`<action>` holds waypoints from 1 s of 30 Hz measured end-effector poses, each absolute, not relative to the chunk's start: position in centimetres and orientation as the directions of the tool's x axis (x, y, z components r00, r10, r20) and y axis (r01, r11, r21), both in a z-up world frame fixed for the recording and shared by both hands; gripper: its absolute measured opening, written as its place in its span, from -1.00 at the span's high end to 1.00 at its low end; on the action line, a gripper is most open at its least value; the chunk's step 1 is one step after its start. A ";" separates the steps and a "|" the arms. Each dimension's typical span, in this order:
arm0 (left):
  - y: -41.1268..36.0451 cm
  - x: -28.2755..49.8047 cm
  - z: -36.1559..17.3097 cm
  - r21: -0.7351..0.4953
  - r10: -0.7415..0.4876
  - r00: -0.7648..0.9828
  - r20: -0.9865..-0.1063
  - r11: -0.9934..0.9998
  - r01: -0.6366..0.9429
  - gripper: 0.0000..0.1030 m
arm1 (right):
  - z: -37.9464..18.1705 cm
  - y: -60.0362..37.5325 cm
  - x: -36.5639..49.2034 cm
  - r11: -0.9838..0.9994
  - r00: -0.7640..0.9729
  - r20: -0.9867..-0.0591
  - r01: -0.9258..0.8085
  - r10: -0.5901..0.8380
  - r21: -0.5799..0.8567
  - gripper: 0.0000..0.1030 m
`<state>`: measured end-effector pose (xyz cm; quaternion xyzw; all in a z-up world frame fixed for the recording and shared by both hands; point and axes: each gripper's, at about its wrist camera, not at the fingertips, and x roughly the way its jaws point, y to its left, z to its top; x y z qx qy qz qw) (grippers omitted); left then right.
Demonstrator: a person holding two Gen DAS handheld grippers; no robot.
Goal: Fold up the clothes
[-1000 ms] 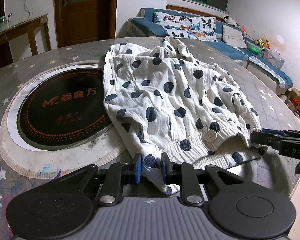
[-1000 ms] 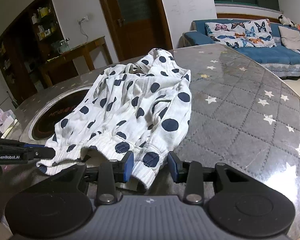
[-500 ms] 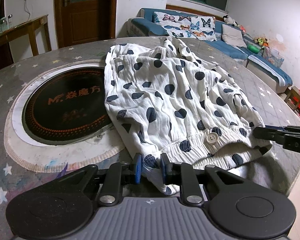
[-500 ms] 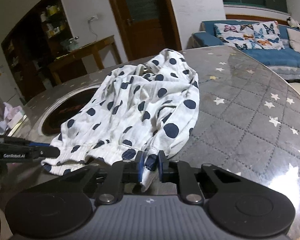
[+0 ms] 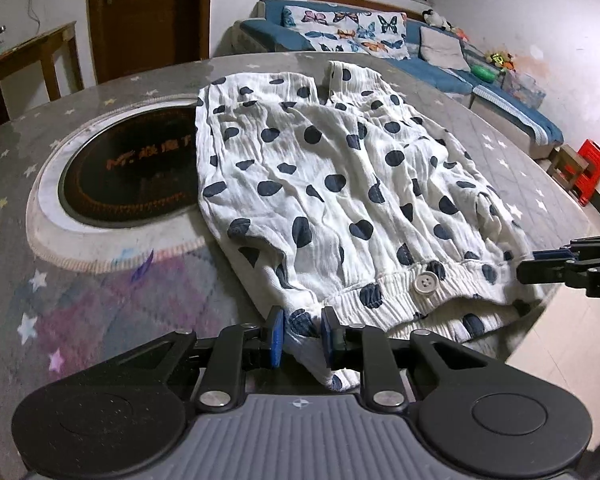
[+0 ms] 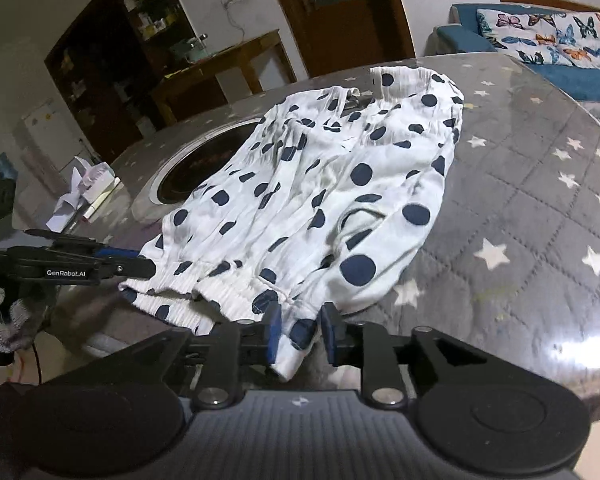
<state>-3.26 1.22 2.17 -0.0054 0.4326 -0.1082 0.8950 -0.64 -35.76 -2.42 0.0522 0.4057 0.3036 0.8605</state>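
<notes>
At lower centre of both frames my jaws pinch the garment (image 5: 340,184) hem, right ones easing open; loosen further and that corner drops off the worktop (image 5: 80,300) edge.

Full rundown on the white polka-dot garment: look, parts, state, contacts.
The white crinkled-cotton garment with navy polka dots lies spread and wrinkled on the grey star-patterned round table, its far-left part overlapping the black round inset cooktop. Its ribbed elastic hem, bearing one white button, faces the table's near edge and overhangs it slightly. The left gripper and right gripper each hold a hem corner between their blue pads; both sets of jaws are opening.
</notes>
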 end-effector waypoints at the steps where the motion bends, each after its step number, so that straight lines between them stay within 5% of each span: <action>1: 1.4 -3.2 2.4 -0.105 -0.201 0.603 -0.772 0.976 0.191 0.53 | -2.2 -36.0 -0.8 0.811 0.488 -0.666 -0.480 0.564 0.335 0.58; 10: 1.9 -3.8 4.9 -0.074 -0.203 0.664 -0.719 0.973 0.218 0.12 | 0.7 -38.5 2.0 0.871 0.611 -0.632 -0.426 0.476 0.244 0.52; 30: 0.8 6.2 2.2 -0.112 -0.201 0.645 -0.737 0.978 0.177 0.16 | 1.3 -37.3 23.7 0.930 0.690 -0.626 -0.315 0.362 0.191 0.52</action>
